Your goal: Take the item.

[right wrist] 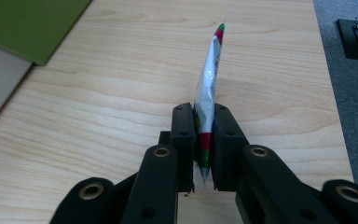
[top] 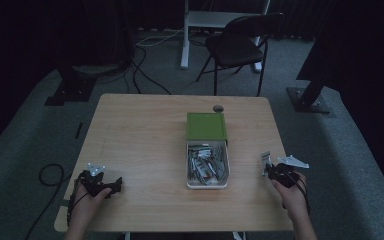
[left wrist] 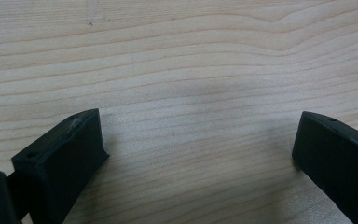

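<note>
So, left to right. Left gripper (top: 111, 187) sits at the near-left part of the counter (top: 140, 135), held in the person's left hand (top: 87, 202); grey plate on top, cable trailing off toward the floor. In left gripper view its fingers (left wrist: 60, 163) are spread wide, w/ bare wood grain between them, no item in the gap, tips low over the counter.

Mid-counter: white tray (top: 207, 184) full of small silver sachets, red/green print on some, exact count too small to tell. Green lid (top: 206, 125) lies just behind the tray, touching its far end. Small round hole (top: 218, 108) in the counter just beyond the lid.

Right side: right gripper (top: 267, 169) in the right hand (top: 292, 195), near the counter's right edge, well apart from the tray. Its fingers (right wrist: 183, 135) are pinched narrow on one silver sachet (right wrist: 209, 88), gripped at its lower end; the sachet stands up edge-on from the grip, red/green tip pointing away, off the counter surface. Tray corner & lid edge show at upper left of right gripper view.
</note>
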`<state>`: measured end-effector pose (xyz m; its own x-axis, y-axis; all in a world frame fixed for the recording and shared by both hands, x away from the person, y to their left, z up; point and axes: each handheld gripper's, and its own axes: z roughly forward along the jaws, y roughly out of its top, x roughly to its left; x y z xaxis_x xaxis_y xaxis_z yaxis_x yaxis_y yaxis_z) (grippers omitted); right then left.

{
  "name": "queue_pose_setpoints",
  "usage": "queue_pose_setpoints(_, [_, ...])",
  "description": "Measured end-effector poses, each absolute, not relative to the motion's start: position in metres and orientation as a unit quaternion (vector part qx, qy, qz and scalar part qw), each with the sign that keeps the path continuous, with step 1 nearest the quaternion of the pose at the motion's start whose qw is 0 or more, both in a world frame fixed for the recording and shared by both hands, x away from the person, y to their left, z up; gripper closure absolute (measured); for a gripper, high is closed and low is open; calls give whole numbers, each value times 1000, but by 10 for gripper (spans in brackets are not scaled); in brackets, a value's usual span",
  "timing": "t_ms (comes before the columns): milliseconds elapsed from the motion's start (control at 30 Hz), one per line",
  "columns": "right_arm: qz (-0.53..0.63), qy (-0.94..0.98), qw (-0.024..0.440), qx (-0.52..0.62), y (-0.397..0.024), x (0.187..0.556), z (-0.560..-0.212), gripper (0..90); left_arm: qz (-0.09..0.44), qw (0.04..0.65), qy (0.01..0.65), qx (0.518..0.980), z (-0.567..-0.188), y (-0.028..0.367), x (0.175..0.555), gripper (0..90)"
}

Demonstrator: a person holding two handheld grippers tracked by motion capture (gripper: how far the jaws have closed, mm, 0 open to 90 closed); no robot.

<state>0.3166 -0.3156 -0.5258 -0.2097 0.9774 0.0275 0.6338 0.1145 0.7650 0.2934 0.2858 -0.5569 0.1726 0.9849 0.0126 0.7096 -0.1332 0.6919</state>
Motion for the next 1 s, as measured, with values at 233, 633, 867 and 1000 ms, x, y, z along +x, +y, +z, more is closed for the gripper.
queue_pose_setpoints(233, [324, 707, 260, 572, -314, 322, -530, 819, 244, 282, 595, 712, -557, 286, 293, 27])
queue_pose_setpoints(633, [315, 702, 263, 582, -332, 326, -537, 645, 244, 282, 595, 712, -557, 286, 293, 27])
queue_pose_setpoints(867, [307, 707, 247, 587, -343, 323, -545, 523, 244, 282, 595, 712, -557, 286, 293, 27])
queue_pose_setpoints(1000, [310, 699, 244, 596, -349, 319, -546, 449, 244, 282, 595, 712, -557, 286, 293, 27])
